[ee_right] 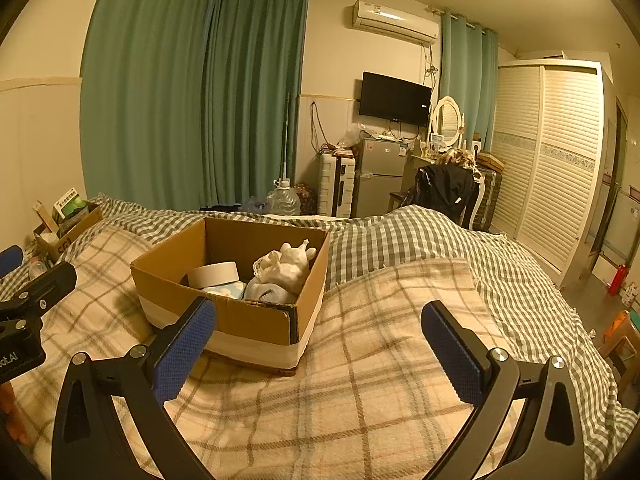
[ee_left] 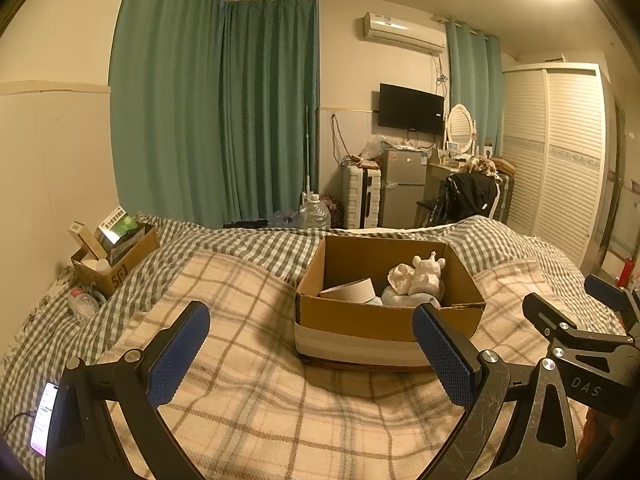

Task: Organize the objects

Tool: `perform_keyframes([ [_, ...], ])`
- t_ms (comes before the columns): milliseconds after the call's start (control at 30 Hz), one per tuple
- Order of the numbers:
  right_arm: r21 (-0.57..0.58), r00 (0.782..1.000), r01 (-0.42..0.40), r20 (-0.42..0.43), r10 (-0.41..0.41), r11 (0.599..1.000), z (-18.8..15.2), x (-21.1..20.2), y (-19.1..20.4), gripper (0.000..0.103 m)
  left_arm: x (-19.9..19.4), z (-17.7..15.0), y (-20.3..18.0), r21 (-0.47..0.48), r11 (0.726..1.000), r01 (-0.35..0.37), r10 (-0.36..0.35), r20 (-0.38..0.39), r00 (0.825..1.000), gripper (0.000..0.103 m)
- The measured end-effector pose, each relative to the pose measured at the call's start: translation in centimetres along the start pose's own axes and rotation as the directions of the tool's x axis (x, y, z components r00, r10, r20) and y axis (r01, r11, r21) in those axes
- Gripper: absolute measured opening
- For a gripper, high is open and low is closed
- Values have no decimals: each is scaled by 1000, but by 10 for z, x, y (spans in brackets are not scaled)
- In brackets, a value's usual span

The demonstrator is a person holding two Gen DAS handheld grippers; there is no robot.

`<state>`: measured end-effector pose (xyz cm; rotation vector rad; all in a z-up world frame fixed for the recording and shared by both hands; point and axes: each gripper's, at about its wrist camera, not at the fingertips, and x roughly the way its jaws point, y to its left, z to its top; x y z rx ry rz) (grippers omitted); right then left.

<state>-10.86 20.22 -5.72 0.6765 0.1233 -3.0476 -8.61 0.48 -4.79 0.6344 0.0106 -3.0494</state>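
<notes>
An open cardboard box (ee_left: pixel 384 322) (ee_right: pixel 256 322) sits on the plaid blanket on the bed. Inside it are a white figurine (ee_left: pixel 428 276) (ee_right: pixel 294 262), a roll of tape (ee_left: pixel 352 290) (ee_right: pixel 214 274) and pale cloth items (ee_right: pixel 266 292). My left gripper (ee_left: pixel 312 356) is open and empty, just in front of the box's near side. My right gripper (ee_right: pixel 320 354) is open and empty, over the blanket to the right of the box. The right gripper also shows in the left wrist view (ee_left: pixel 592 320), and the left gripper at the right wrist view's left edge (ee_right: pixel 24 300).
A smaller cardboard box (ee_left: pixel 116 264) (ee_right: pixel 68 232) with packets stands at the far left by the wall, a plastic bottle (ee_left: pixel 82 304) beside it. A lit phone (ee_left: pixel 42 416) lies at the bed's left edge. A fridge, suitcase, chair and wardrobe stand beyond the bed.
</notes>
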Motion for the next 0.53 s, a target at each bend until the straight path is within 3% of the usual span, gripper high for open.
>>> perform_keyframes([
  [533, -1, 1000, 8, -10, -8, 1000, -4, 5, 2, 103, 2, -2, 0, -2, 1000, -21, 21, -11, 1000, 103],
])
